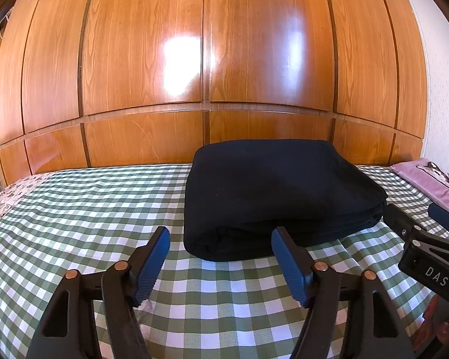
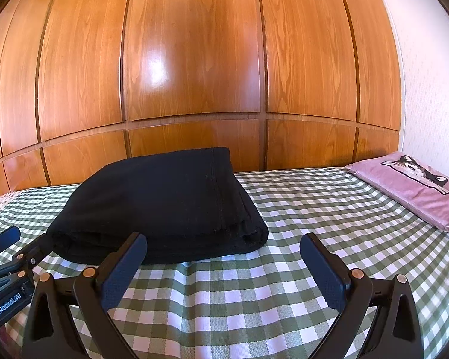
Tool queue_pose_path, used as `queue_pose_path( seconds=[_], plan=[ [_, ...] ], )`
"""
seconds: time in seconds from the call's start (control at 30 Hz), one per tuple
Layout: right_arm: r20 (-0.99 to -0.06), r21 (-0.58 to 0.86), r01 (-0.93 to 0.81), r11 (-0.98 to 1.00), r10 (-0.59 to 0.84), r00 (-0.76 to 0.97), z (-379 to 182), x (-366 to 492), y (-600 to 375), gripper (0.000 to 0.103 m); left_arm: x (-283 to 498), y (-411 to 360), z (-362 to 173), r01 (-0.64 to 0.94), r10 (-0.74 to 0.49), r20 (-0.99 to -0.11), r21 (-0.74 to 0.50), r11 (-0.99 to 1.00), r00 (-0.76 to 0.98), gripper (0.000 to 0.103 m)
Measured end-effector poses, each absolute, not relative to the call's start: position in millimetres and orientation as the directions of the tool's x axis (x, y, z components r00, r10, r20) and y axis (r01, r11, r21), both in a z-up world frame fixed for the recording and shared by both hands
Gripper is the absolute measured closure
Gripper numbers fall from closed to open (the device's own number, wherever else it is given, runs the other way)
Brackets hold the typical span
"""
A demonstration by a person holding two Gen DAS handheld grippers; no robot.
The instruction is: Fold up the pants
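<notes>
The black pants (image 1: 281, 194) lie folded into a thick rectangular bundle on the green-and-white checked bedspread (image 1: 74, 209). In the right wrist view the pants (image 2: 164, 203) sit just ahead and left. My left gripper (image 1: 221, 257) is open and empty, a short way in front of the bundle's near left corner. My right gripper (image 2: 224, 266) is open and empty, just in front of the bundle's near right corner. Each gripper shows at the edge of the other's view: the right gripper (image 1: 416, 218) and the left gripper (image 2: 21, 239).
A wall of glossy wooden wardrobe doors (image 1: 206, 59) stands right behind the bed. A pink folded cloth with a dog picture (image 2: 416, 188) lies at the bed's right end by a white wall (image 2: 428, 74). A floral sheet (image 1: 3, 197) shows at the left end.
</notes>
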State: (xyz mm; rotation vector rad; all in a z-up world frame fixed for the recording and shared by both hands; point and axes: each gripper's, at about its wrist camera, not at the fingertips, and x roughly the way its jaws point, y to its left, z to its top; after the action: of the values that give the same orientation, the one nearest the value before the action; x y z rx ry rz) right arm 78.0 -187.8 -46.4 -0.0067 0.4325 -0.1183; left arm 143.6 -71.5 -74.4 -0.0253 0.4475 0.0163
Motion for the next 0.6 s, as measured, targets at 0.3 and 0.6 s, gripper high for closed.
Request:
queue_pose_path(
  seconds=[0.3, 0.6],
  plan=[
    [-0.422, -0.027, 0.117, 0.993, -0.117, 0.899, -47.3, 79.1, -187.2, 0.000, 144.8, -71.6, -75.4, -0.023, 0.014, -0.436, -0.016, 1.000, 0.900, 0.036],
    [-0.420, -0.028, 0.119, 0.992, -0.120, 0.900, -47.5, 78.9, -185.9, 0.000, 146.0, -70.1, -76.1, -0.023, 0.012, -0.441, -0.019, 1.000, 0.897, 0.036]
  ],
)
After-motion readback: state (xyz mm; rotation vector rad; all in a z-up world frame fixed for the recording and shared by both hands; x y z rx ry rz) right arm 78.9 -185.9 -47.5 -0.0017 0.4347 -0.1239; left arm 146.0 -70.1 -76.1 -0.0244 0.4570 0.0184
